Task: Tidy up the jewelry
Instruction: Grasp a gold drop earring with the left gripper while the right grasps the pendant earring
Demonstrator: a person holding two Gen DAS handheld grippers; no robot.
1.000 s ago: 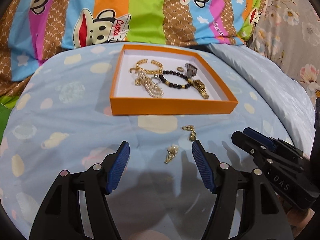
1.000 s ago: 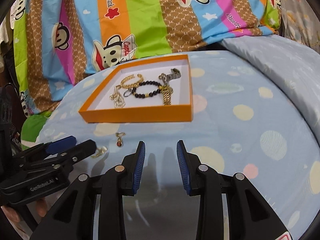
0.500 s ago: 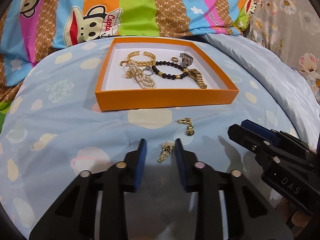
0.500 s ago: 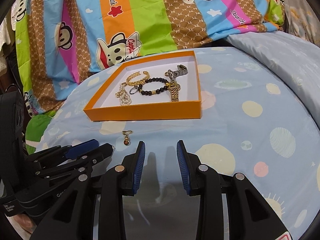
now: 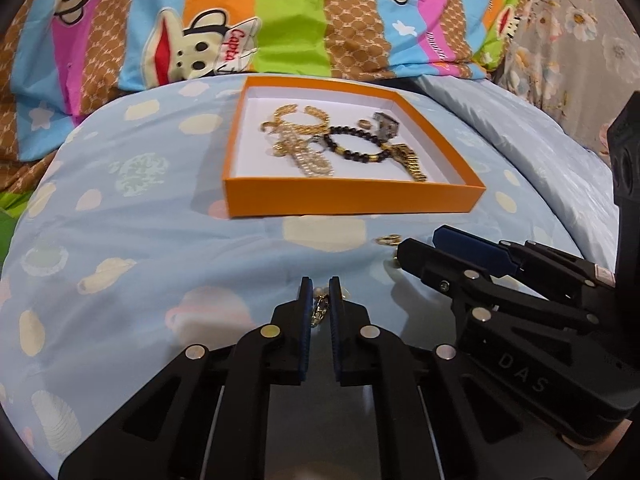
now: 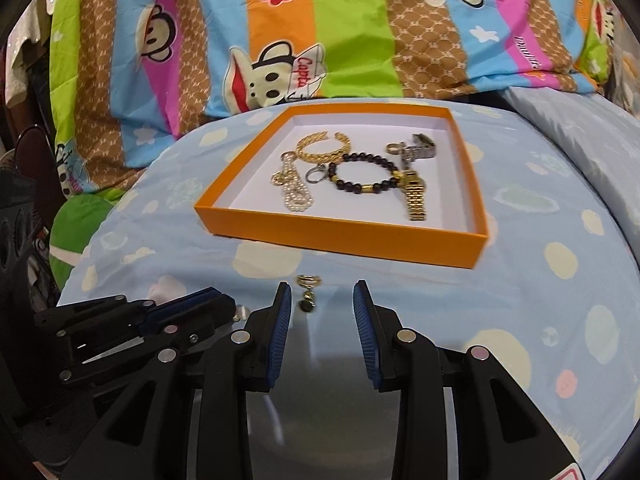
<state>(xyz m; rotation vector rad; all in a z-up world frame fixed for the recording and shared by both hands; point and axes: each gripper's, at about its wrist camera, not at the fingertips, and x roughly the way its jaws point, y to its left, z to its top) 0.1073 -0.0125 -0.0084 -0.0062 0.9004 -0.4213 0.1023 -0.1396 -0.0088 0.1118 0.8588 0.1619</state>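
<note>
Bed cover (image 5: 140, 240), pale blue cotton with cream dots, soft and rumpled, lies under both grippers.

Orange tray (image 5: 352, 200), stiff card with a white floor, sits ahead of both grippers, well beyond the fingertips. Inside: gold cuff, pearl strand, dark bead bracelet (image 6: 362, 176), gold watch (image 6: 414, 196).

Left gripper (image 5: 320, 300): jaws narrow, pads pinching a small gold chain earring (image 5: 320, 308) with a pearl end; its long axis runs along the fingers, pointing toward the tray.

Right gripper (image 6: 320, 300): jaws part-open, nothing between the pads. A second earring (image 6: 307, 292), gold ring on top and dark bead below, lies just ahead of the gap, nearer the left-side finger (long axis also toward the tray). Right hand is plainly the nearer for it.
</note>
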